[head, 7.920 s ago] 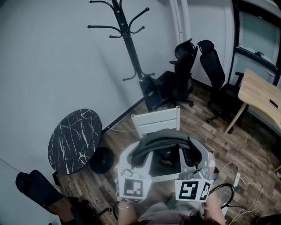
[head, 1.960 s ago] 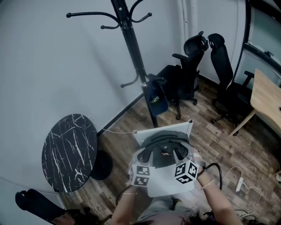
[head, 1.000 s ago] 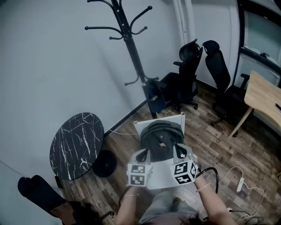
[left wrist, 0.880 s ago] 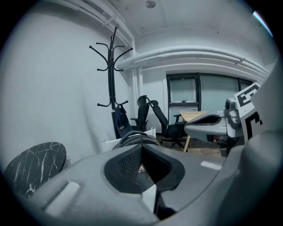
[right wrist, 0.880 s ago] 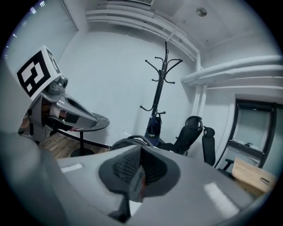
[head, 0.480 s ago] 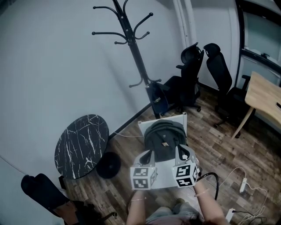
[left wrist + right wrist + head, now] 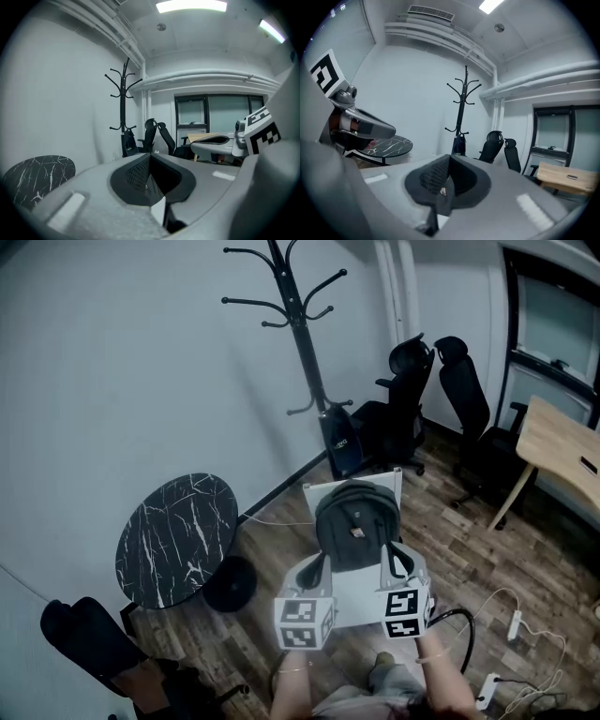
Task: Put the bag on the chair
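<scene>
Jaws pressed together, left gripper [image 7: 316, 566] and right gripper [image 7: 393, 559] point nearly level, side by side, toward bag [image 7: 354, 521] on chair [image 7: 312, 495].

bag [image 7: 354, 532] on chair [image 7: 360, 602], round table [image 7: 178, 526] left, coat stand [image 7: 306, 334] behind

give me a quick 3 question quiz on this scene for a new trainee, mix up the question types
1. Where does the bag rest?
A) on the white chair
B) on the marble table
C) on the coat rack
2. True or false: the left tool and the right tool both have their jaws together, with nothing between them.
3. How many black office chairs stand by the far wall?
Key: 1 A; 2 true; 3 two.
</scene>
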`<control>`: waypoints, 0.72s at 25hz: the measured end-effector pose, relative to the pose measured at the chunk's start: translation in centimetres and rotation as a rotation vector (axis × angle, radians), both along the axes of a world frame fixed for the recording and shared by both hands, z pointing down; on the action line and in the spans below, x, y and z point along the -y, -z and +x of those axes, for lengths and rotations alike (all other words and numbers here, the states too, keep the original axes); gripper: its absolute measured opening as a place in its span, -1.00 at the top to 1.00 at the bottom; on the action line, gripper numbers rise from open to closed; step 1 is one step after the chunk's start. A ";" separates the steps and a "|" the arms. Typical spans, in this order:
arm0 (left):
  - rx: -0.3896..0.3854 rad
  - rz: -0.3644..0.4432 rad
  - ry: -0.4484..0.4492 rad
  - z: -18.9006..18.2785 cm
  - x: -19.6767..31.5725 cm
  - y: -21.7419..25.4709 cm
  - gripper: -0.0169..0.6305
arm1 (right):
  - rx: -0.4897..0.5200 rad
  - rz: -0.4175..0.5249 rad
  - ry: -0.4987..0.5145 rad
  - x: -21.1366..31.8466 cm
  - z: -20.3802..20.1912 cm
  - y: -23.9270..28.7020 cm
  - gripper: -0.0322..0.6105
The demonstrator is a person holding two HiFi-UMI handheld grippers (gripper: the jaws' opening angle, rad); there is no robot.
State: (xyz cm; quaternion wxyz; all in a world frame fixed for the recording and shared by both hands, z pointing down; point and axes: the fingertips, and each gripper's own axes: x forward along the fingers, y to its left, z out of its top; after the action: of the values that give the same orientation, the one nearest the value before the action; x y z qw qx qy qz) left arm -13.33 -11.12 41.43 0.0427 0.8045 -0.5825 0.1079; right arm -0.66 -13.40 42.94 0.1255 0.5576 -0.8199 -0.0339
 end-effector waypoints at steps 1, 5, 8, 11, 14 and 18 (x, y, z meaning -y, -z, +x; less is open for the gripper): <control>0.000 0.006 -0.008 0.0 -0.9 0.4 0.92 | 0.001 0.004 -0.005 -0.9 -0.1 0.3 0.89; -0.011 0.035 -0.038 -0.2 -4.1 2.1 0.92 | 0.001 0.019 -0.033 -4.0 -0.6 1.6 0.89; -0.024 0.056 -0.055 -0.5 -6.2 3.4 0.91 | 0.023 0.027 -0.064 -6.2 -0.8 2.7 0.89; -0.025 0.061 -0.069 -0.5 -8.1 4.0 0.92 | 0.031 0.044 -0.080 -8.4 -0.8 3.8 0.89; -0.027 0.067 -0.079 -0.4 -9.3 4.6 0.92 | 0.026 0.064 -0.083 -9.9 -0.8 5.0 0.89; -0.023 0.077 -0.092 0.1 -10.7 5.0 0.91 | 0.035 0.077 -0.082 -11.7 -0.5 5.8 0.89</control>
State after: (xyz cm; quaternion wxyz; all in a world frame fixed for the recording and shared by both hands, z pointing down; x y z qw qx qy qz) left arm -13.19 -0.47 36.48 0.0137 0.8326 -0.5482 0.0779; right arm -1.18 -1.66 37.15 0.0907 0.5956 -0.7965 -0.0506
